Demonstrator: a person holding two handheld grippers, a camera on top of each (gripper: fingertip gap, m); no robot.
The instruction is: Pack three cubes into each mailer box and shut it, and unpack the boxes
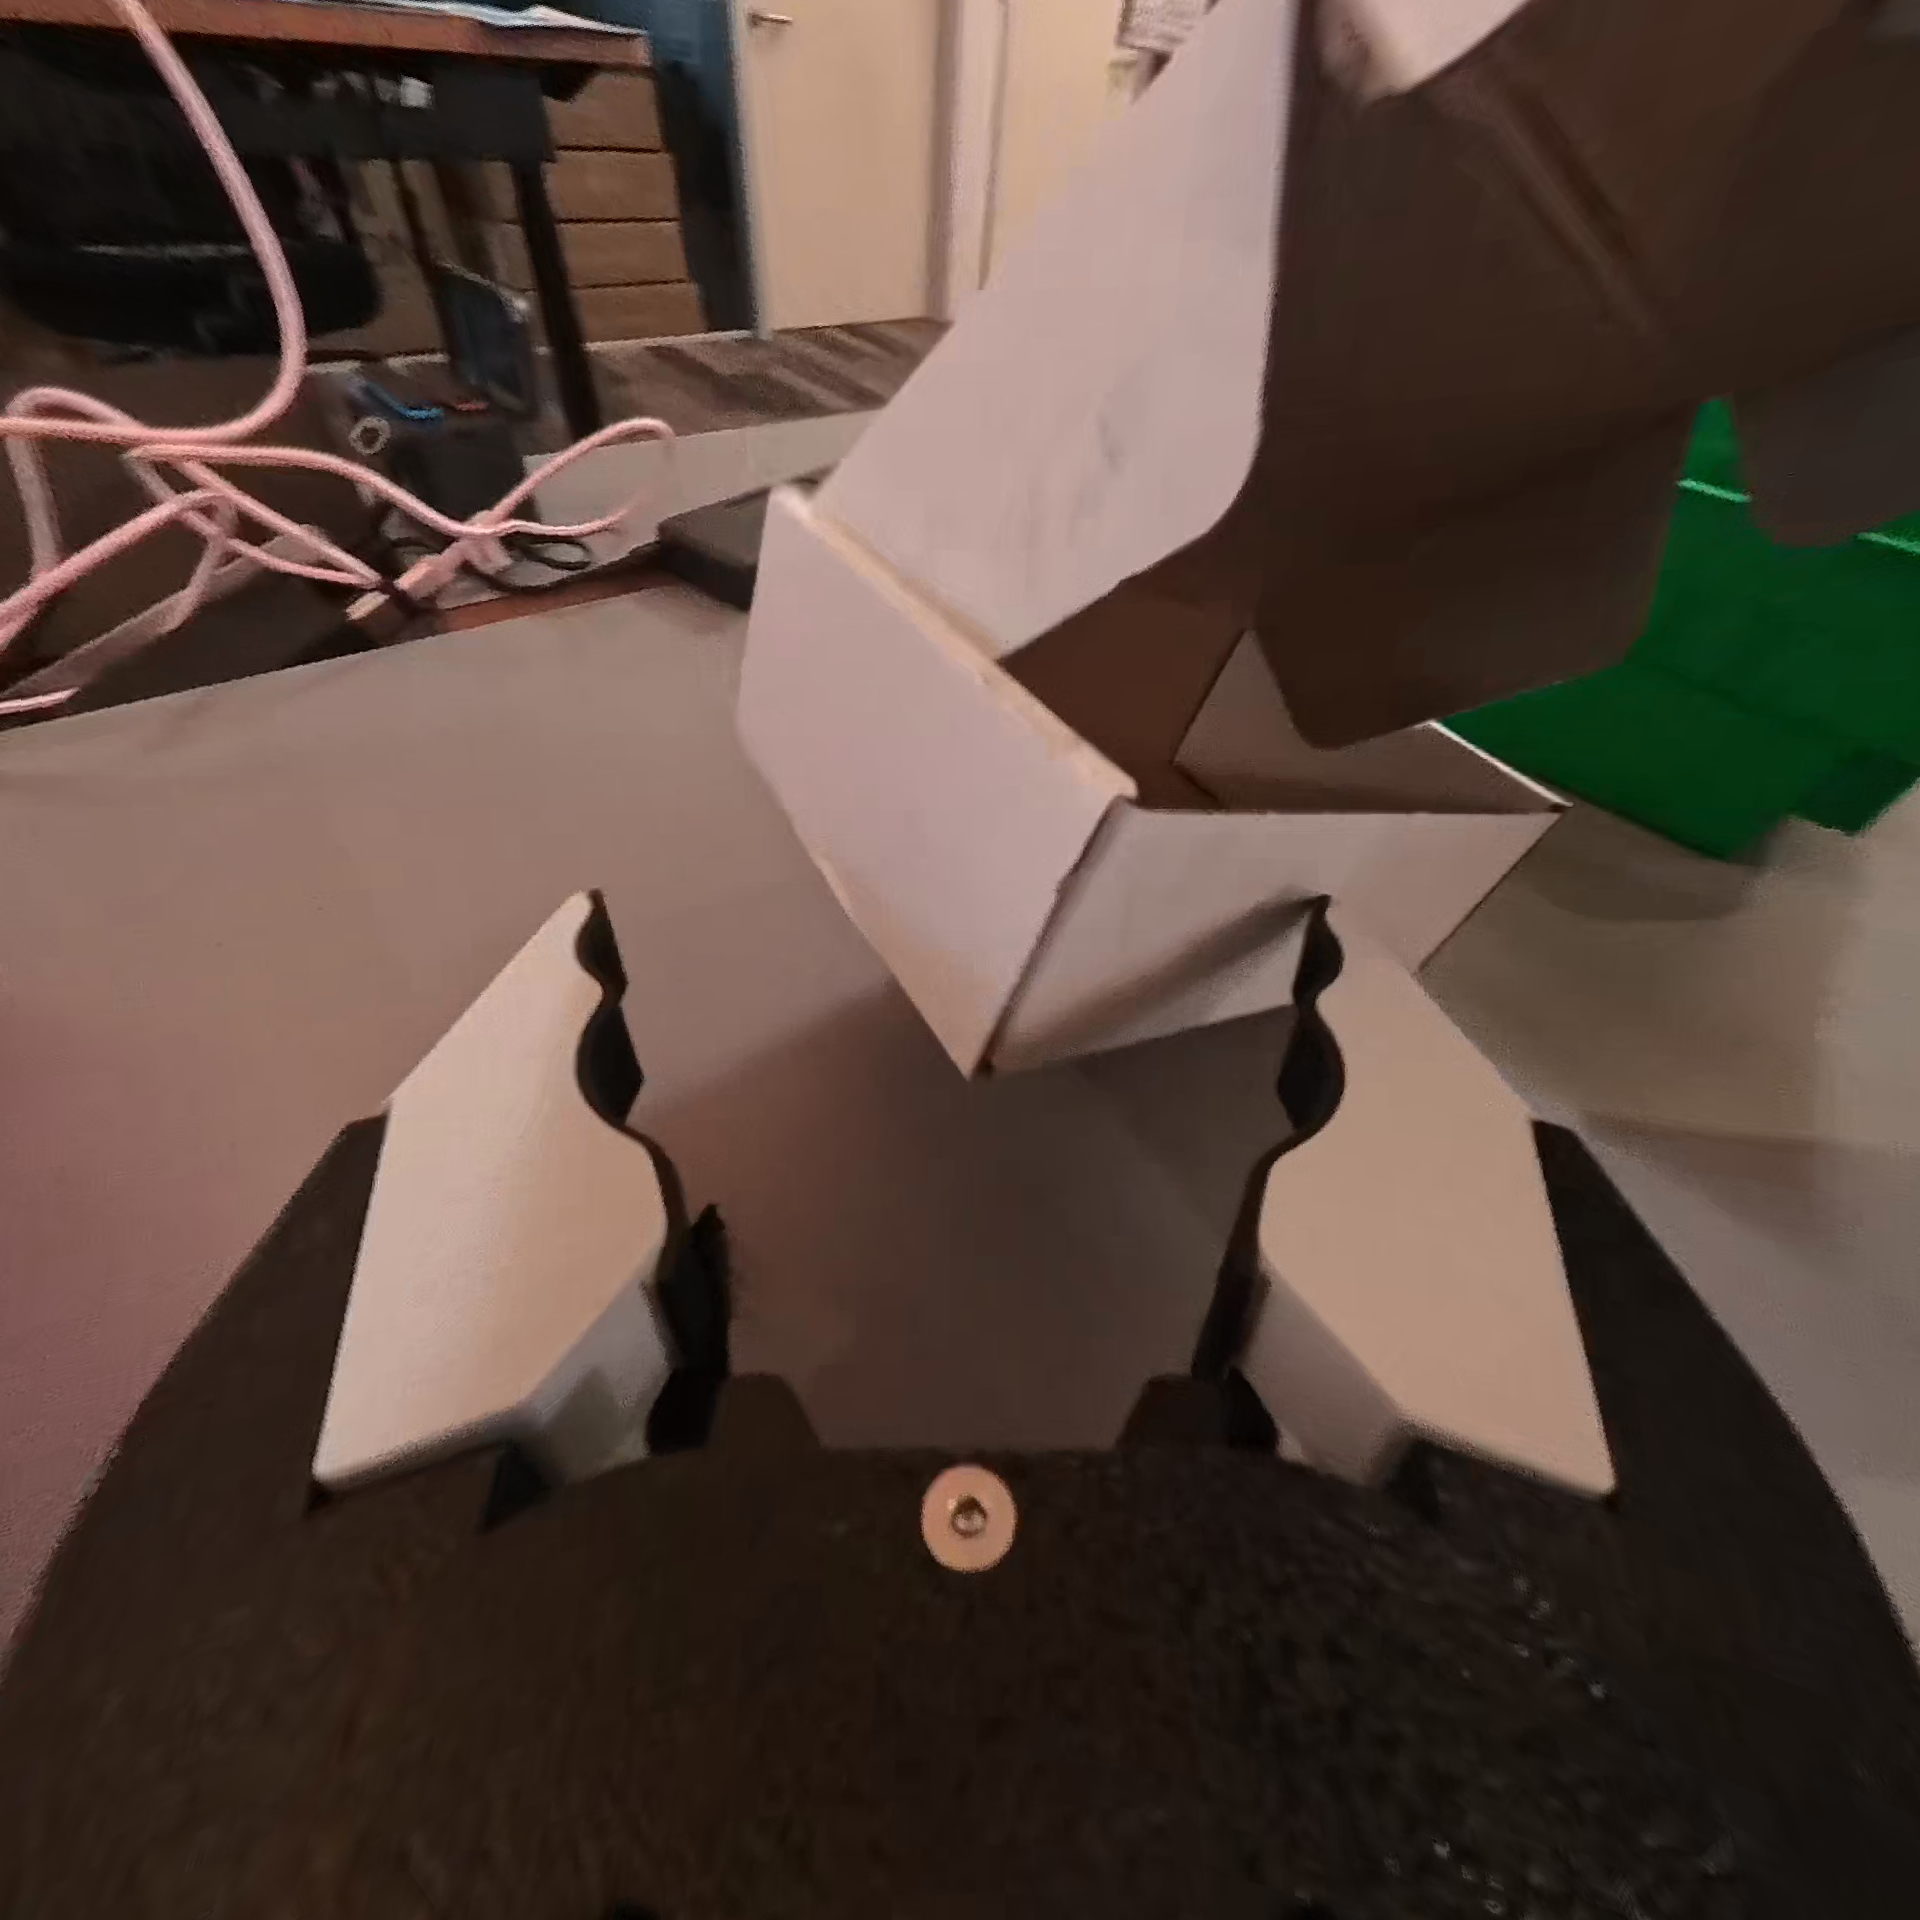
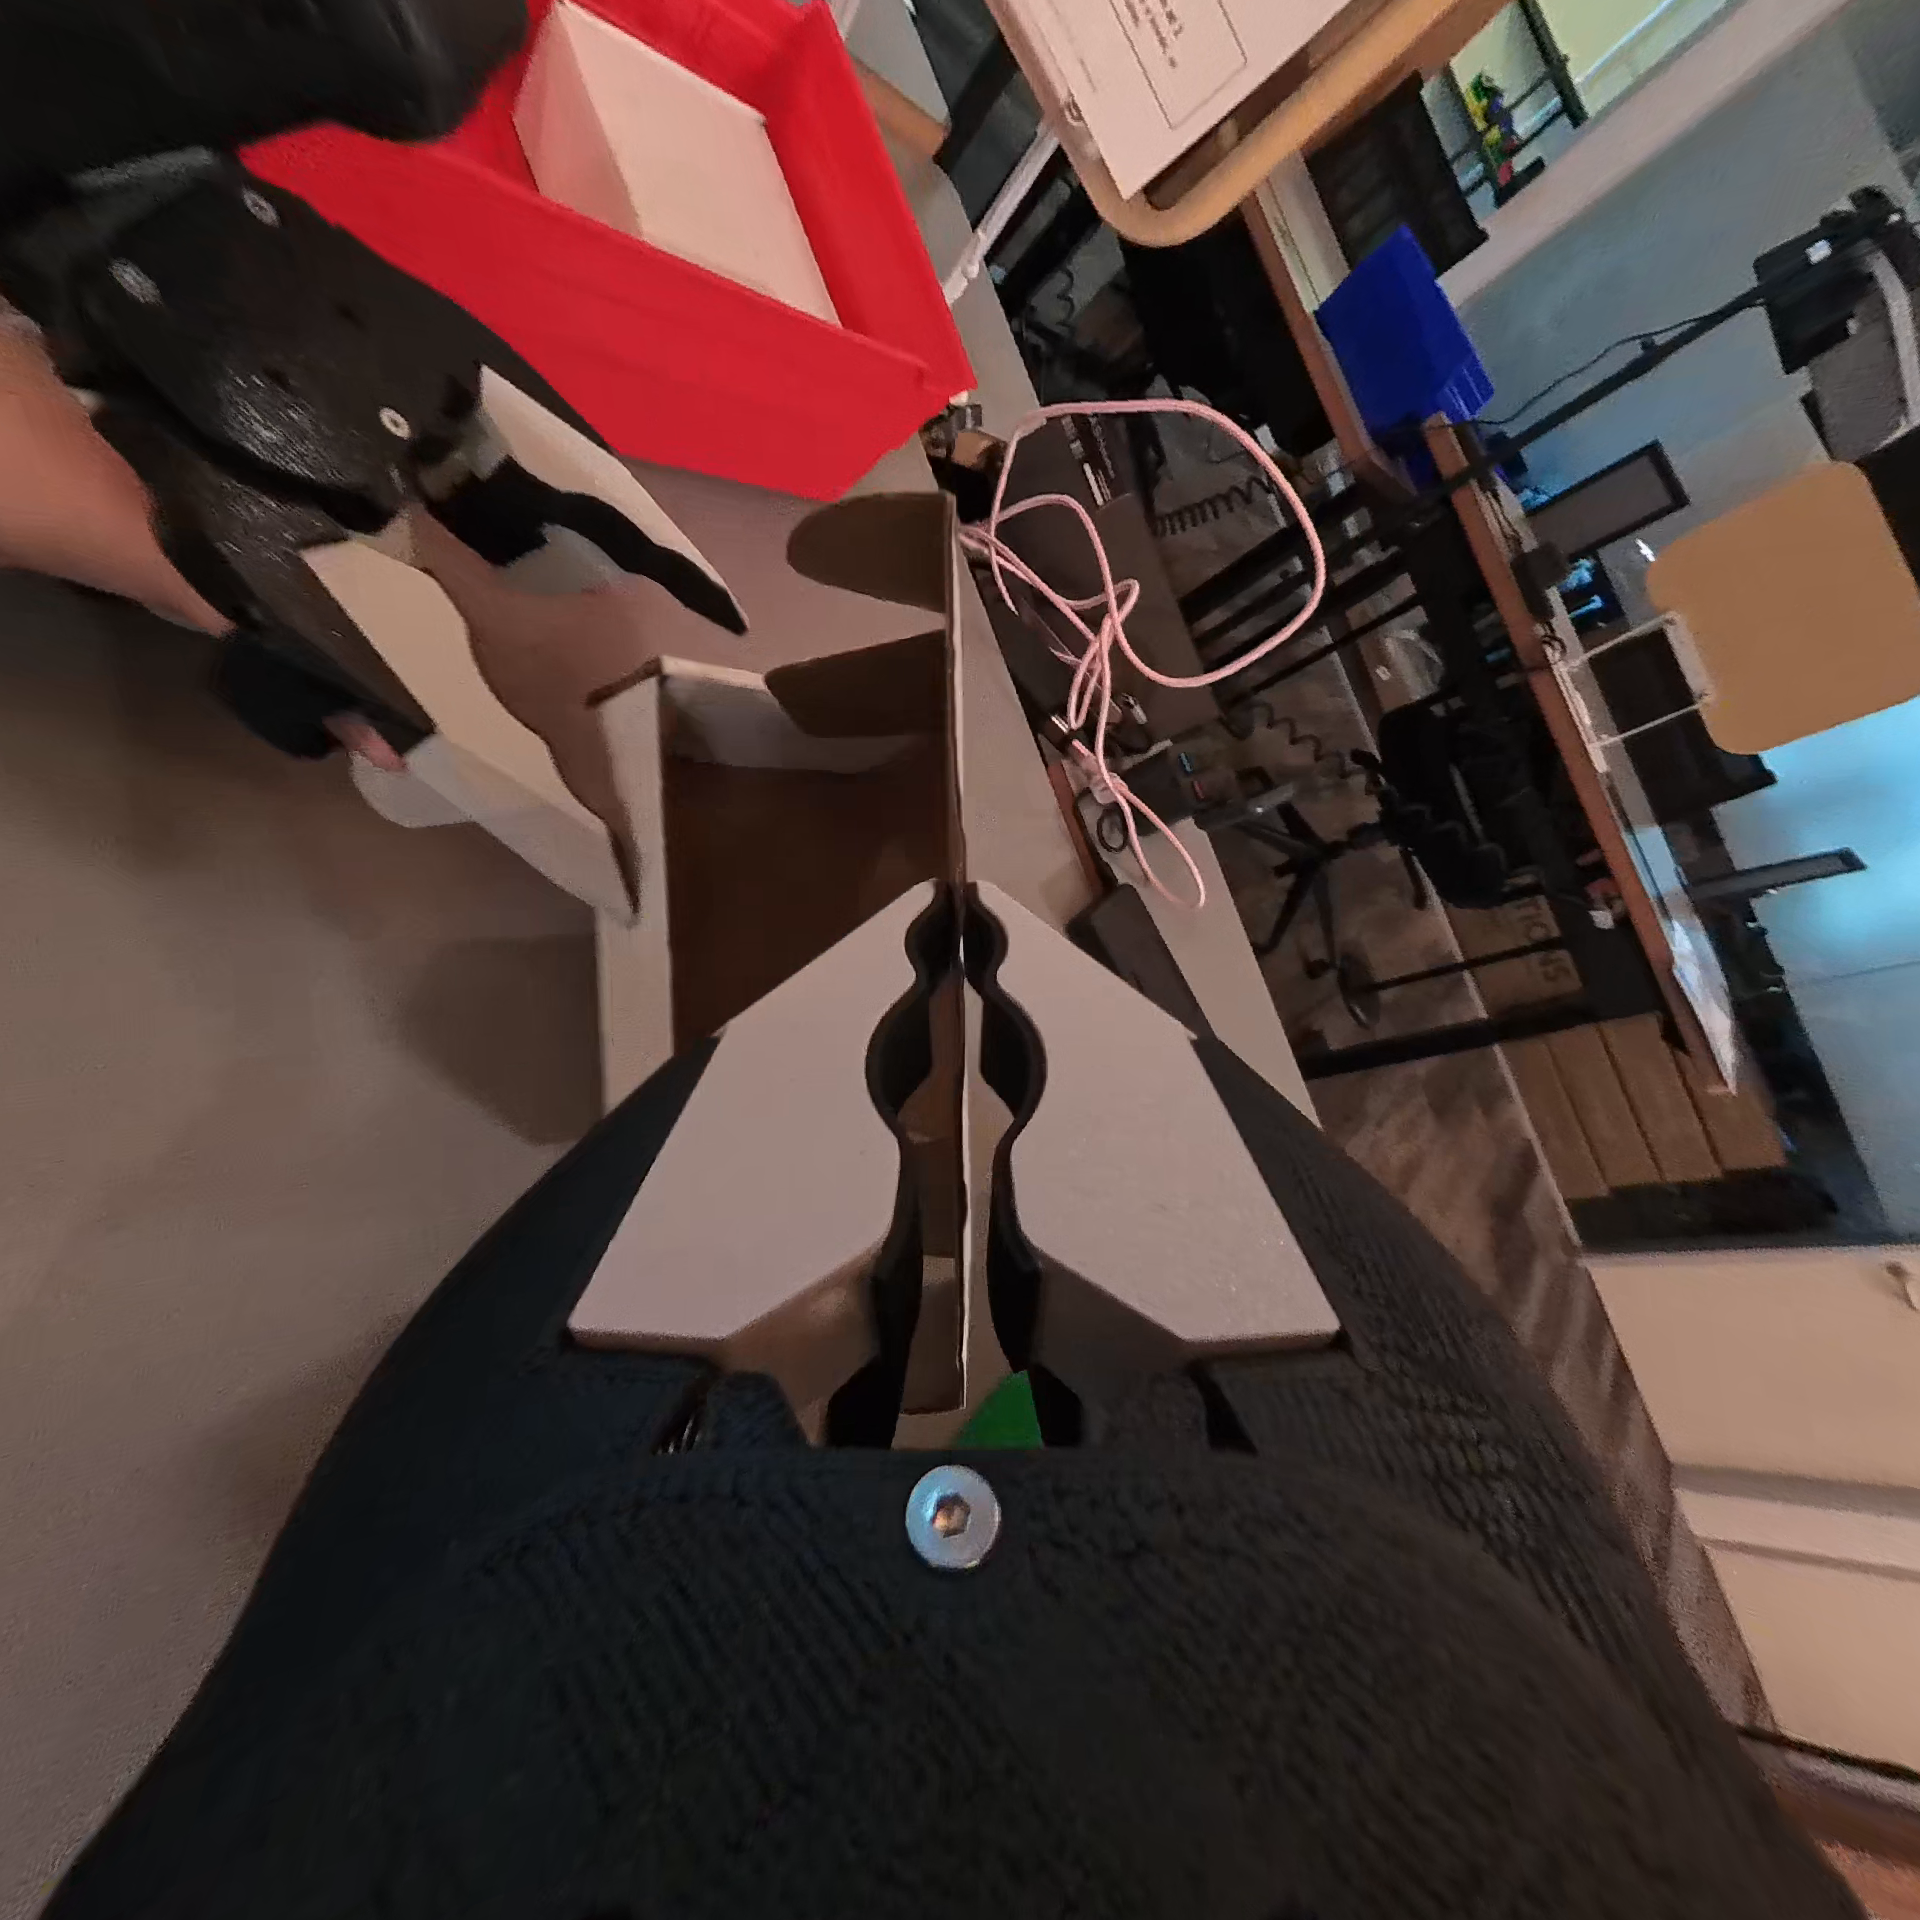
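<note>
A box [image 1: 997,831] hangs tilted above the table [image 1: 312,883], its lid [image 2: 958,727] clamped edge-on in the right gripper [image 2: 958,904]. The left gripper [image 1: 961,925] sits just before the box, jaws wide. A bin [image 2: 623,312] holding another box [image 2: 675,156] stands behind. Cables [image 1: 260,488] hang past the table's far edge.

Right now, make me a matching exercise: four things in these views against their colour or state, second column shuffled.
Things:
1. left gripper
2. right gripper
3. bin holding a white box
4. cable past the table edge

States:
A. pink, tangled
B. red
C. jaws wide apart, nothing between them
D. clamped on the mailer box's lid

Pairs: 1-C, 2-D, 3-B, 4-A
</note>
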